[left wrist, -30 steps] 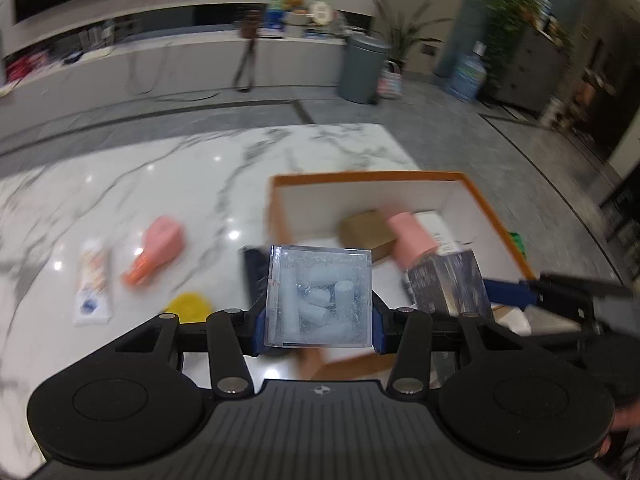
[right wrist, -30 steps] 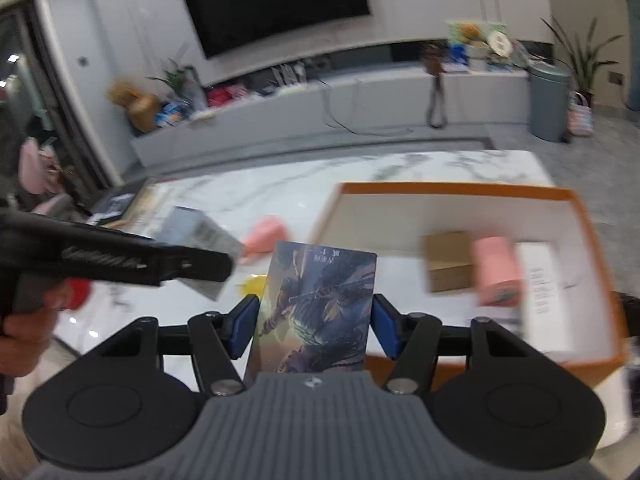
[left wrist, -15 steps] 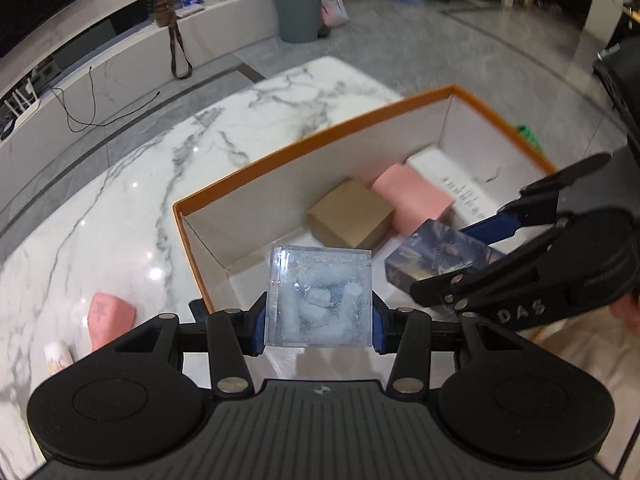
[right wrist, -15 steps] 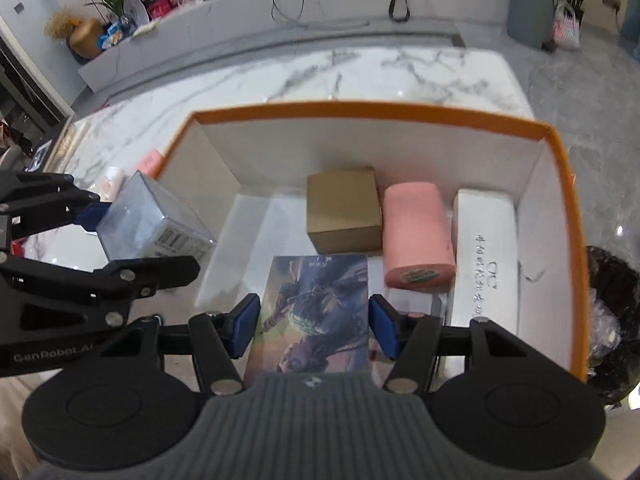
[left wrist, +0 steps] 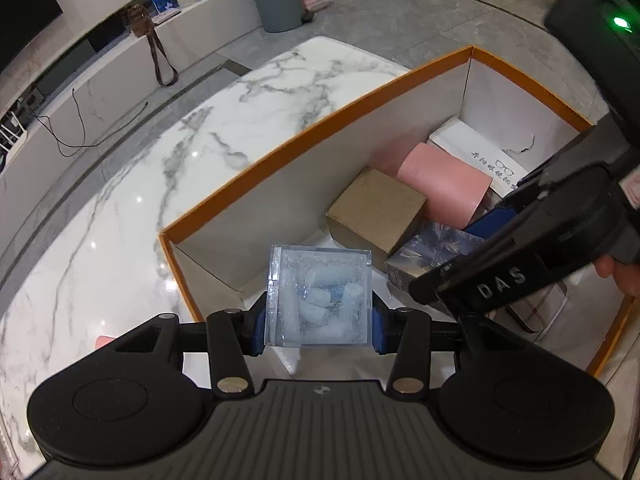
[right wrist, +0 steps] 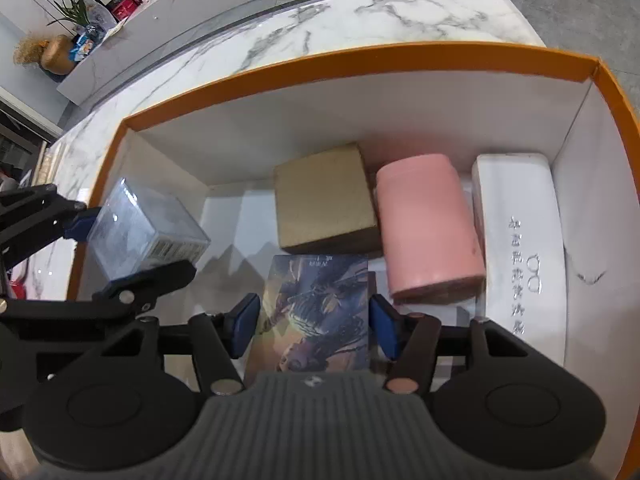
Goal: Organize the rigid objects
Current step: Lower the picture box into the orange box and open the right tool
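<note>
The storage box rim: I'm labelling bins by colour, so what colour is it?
Orange on the box rim, with white inner walls; clearest in the right wrist view.

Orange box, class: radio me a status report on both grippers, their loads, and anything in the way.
Left gripper shut on clear case, over orange box. Right gripper around illustrated box, pads seemingly parted. Brown box, pink cylinder crowd the floor.

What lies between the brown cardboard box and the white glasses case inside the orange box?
The pink cylinder lies on its side between the brown cardboard box and the white glasses case. The right wrist view shows it plainly.
</note>
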